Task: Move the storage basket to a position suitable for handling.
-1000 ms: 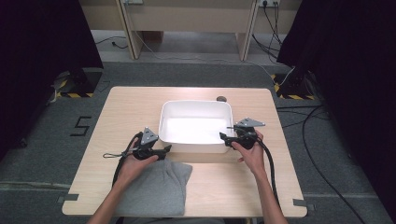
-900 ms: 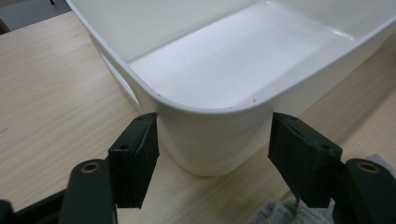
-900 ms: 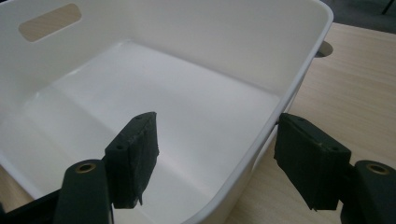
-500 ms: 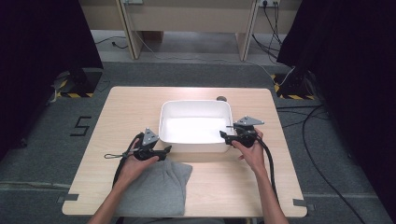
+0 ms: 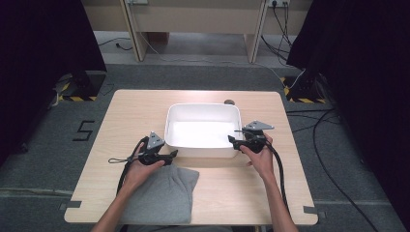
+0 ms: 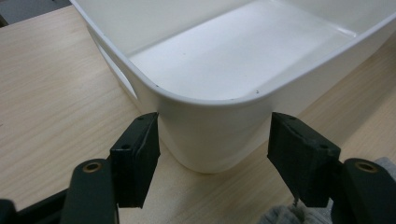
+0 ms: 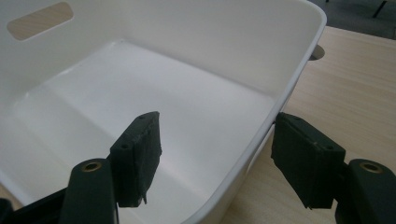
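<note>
- Nothing has shifted since the earlier frame; both hands sit where they were.
- Left gripper [image 5: 167,155]: jaws half open, flanking the near corner of the white tub [image 6: 210,126], gripping nothing.
- Right gripper [image 5: 233,140]: jaws straddle the tub's right wall, unclamped.
- Grey cloth [image 5: 162,193] lies under the left forearm.
- "5" [image 5: 83,130] is marked on the floor.
</note>
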Demonstrator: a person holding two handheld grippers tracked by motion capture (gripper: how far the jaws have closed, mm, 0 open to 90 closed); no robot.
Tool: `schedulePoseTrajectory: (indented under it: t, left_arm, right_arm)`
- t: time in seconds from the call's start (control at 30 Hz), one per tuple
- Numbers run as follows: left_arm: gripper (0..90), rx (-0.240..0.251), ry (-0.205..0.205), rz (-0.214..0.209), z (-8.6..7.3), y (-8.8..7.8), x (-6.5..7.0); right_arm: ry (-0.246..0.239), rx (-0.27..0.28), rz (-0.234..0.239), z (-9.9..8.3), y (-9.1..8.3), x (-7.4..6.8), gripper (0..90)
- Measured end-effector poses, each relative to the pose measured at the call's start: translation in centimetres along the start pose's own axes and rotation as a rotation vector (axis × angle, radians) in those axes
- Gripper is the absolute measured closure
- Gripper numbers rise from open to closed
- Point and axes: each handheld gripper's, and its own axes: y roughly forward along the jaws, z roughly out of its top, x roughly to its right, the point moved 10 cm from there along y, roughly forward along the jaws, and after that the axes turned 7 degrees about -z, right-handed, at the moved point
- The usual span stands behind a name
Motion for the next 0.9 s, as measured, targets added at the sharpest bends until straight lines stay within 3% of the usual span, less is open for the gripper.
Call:
schedulePoseTrajectory:
  t: [0.13, 0.2, 0.43, 0.7, 0.77, 0.9]
  left_arm:
    - [23.4, 0.023, -0.018, -0.004, 0.4, -0.8, 0.0]
    - [22.2, 0.035, -0.027, 0.002, 0.5, -2.0, -0.4]
    - [20.7, 0.048, -0.042, 0.017, 0.4, -4.3, -1.0]
    - [18.3, 0.053, -0.045, 0.031, -0.5, -6.6, -1.3]
    - [17.8, 0.035, -0.036, 0.039, -1.7, -7.6, -1.3]
    - [17.0, 0.033, -0.056, 0.047, -2.9, -8.6, -1.6]
  right_arm:
    - [0.003, 0.021, -0.021, 0.4, -0.8, 0.1, 27.7]
    - [0.019, 0.068, -0.024, 1.4, -2.6, 0.3, 26.6]
    - [0.016, 0.078, 0.000, 1.5, -5.3, -0.4, 25.0]
    - [-0.055, 0.090, 0.026, 0.7, -8.1, -2.5, 24.4]
    - [-0.067, 0.092, 0.044, 0.3, -8.6, -3.3, 24.4]
    - [-0.100, 0.080, 0.067, -0.5, -8.9, -4.3, 24.5]
